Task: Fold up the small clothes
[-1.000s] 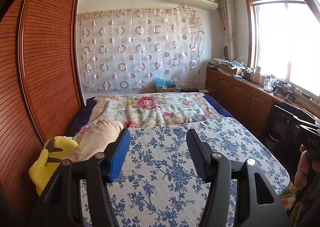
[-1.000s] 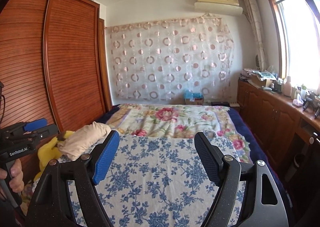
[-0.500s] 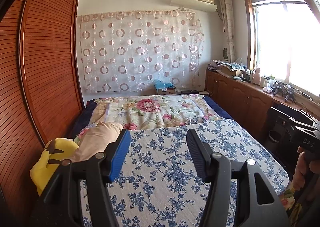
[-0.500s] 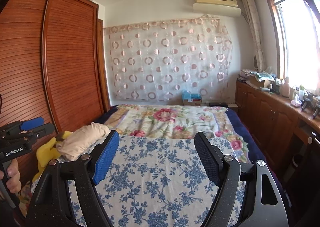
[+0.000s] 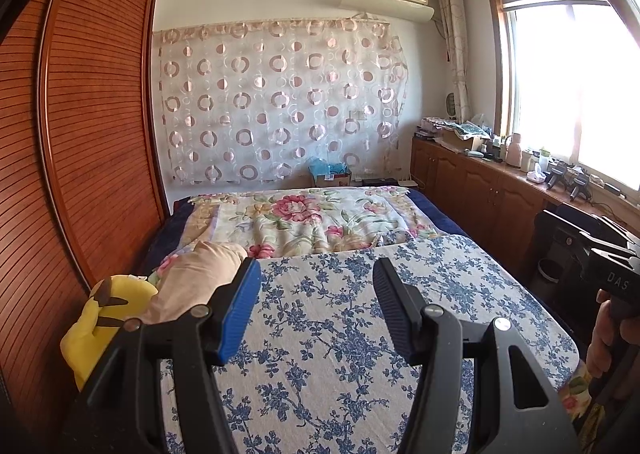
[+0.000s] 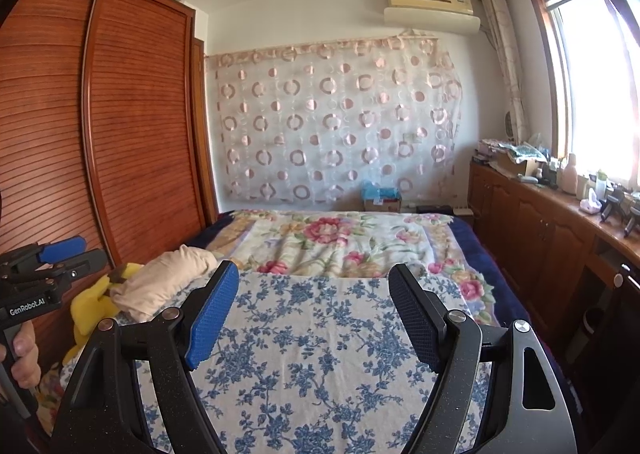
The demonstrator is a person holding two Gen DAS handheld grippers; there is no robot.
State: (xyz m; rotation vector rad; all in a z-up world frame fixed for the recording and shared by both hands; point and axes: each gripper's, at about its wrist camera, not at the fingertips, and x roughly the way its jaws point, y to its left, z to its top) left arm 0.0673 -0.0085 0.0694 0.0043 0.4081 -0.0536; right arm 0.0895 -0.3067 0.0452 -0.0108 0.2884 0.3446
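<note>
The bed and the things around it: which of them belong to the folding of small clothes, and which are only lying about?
For the job:
- blue-flowered cloth, spread flat on the bed as a work surface
- left gripper, jaws open, empty
- right gripper, jaws open, empty
No small garment is in view.

Only lying about:
- beige pillow
- yellow plush toy
- rose-patterned blanket
- bottles on the counter

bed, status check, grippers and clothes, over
Left gripper and right gripper open, empty, above blue floral cover. No small clothes in view. Beige pillow at left edge, nothing blocking.
</note>
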